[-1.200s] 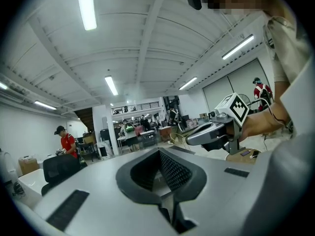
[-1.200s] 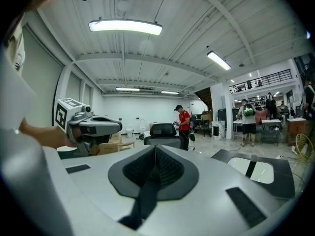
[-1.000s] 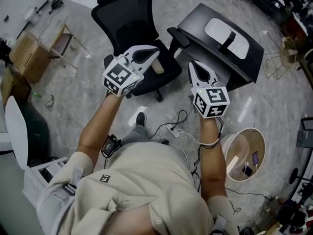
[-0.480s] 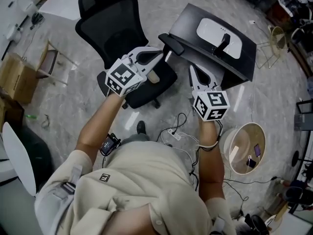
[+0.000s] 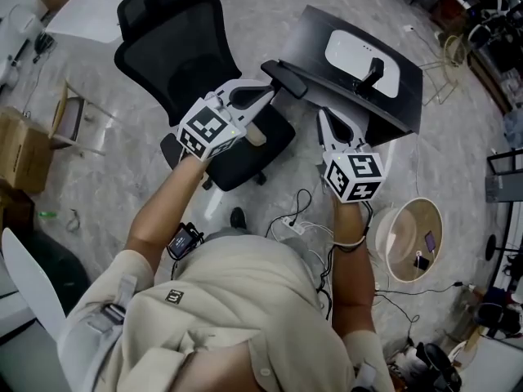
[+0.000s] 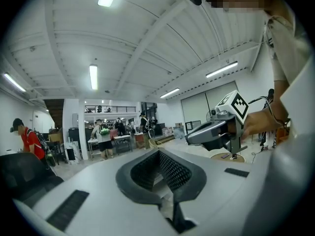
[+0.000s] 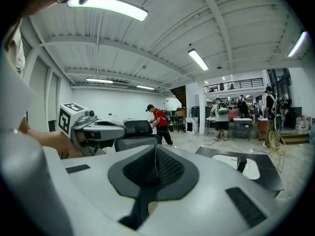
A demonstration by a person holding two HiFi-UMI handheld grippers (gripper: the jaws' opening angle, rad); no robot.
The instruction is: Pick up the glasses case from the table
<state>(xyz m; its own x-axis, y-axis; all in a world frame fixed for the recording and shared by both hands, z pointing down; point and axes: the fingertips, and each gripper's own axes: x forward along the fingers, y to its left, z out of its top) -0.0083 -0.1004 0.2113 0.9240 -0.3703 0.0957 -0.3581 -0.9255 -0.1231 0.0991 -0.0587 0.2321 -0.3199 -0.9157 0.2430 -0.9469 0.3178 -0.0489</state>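
I'm holding both tongs out mid-frame in the head view, each with its jaws pressed together on nothing. The left tongs (image 5: 270, 95) are hovering over a black office chair (image 5: 172, 39), the right tongs (image 5: 322, 114) by the near edge of the black table (image 5: 323, 27). Beyond them, upper right, the dark glasses case (image 5: 374, 73) is lying on a white oval mat (image 5: 347, 51), apart from both tongs.
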